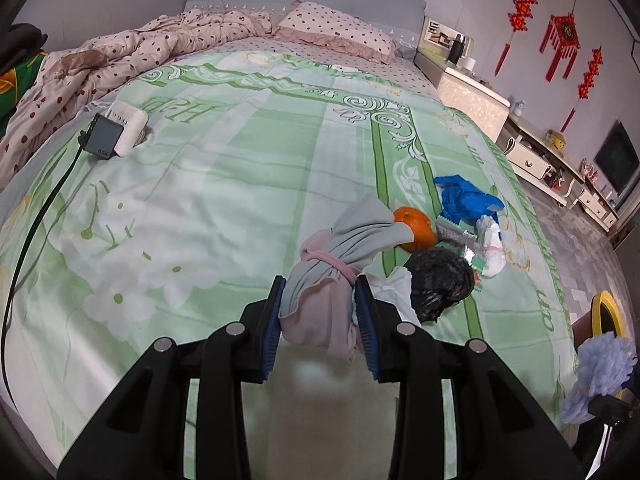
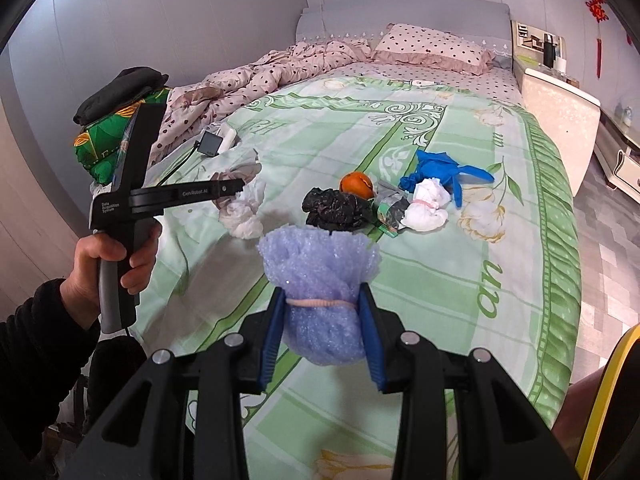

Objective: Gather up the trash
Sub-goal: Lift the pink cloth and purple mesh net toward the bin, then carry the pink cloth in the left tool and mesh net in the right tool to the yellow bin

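My left gripper [image 1: 320,304] is shut on a grey-pink cloth bundle [image 1: 336,280] tied with a pink band, held above the green bedspread; the same bundle [image 2: 242,208] shows in the right wrist view. My right gripper [image 2: 322,316] is shut on a lilac foam bundle [image 2: 320,280] tied with a band, also seen at the lower right of the left wrist view [image 1: 600,368]. On the bed lie a black crumpled bag [image 2: 336,208], an orange [image 2: 356,184], a blue glove [image 2: 436,170], a white tied bundle [image 2: 426,206] and a grey-green wrapper [image 2: 390,208].
A black charger on a white power strip [image 1: 118,132] with a cable lies at the left of the bed. A rumpled dotted quilt [image 2: 280,68] and pillow [image 2: 432,48] are at the head. A yellow-rimmed bin [image 1: 608,312] stands by the bed's right edge. A nightstand [image 2: 560,104] is at the right.
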The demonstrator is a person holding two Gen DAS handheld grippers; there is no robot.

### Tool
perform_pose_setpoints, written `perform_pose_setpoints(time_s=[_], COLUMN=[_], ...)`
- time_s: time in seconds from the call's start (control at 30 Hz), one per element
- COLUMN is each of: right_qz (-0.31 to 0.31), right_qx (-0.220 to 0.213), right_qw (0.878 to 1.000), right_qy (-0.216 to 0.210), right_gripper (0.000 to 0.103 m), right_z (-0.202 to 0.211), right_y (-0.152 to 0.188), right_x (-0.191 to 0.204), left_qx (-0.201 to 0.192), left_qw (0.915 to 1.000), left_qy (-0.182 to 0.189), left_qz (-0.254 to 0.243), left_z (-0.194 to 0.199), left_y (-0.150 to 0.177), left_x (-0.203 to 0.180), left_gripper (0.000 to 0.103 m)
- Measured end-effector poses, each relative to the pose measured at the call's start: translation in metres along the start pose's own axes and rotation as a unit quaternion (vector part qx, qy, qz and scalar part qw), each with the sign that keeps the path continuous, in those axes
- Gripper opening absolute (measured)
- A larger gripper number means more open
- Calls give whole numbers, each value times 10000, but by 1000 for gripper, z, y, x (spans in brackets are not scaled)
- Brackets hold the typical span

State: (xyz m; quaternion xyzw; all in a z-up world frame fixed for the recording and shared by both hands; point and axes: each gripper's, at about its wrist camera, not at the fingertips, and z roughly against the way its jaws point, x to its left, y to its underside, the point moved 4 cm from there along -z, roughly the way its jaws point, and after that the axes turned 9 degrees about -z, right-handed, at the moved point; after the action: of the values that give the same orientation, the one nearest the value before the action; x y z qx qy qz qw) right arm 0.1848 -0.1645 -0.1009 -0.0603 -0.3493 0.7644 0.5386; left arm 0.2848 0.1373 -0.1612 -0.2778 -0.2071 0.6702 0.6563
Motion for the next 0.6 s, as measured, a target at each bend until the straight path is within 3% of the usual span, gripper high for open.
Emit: perform_pose_setpoints(time_s=[0.27, 0.6], right_qz=[61, 155], right_qx=[87, 148], right_qw=[9999, 9998], right_qy=[0, -16], right_gripper=[34, 34], right_z=[-5, -12], right_y=[7, 6], right_x=[8, 16], left_qx=[367, 289], left_qw=[9989, 9967], left_qy=[-45, 177], left_qz=[304, 739], left_z=[-20, -18], left_y=[39, 40], left_x=[30, 53], left_gripper=[35, 48])
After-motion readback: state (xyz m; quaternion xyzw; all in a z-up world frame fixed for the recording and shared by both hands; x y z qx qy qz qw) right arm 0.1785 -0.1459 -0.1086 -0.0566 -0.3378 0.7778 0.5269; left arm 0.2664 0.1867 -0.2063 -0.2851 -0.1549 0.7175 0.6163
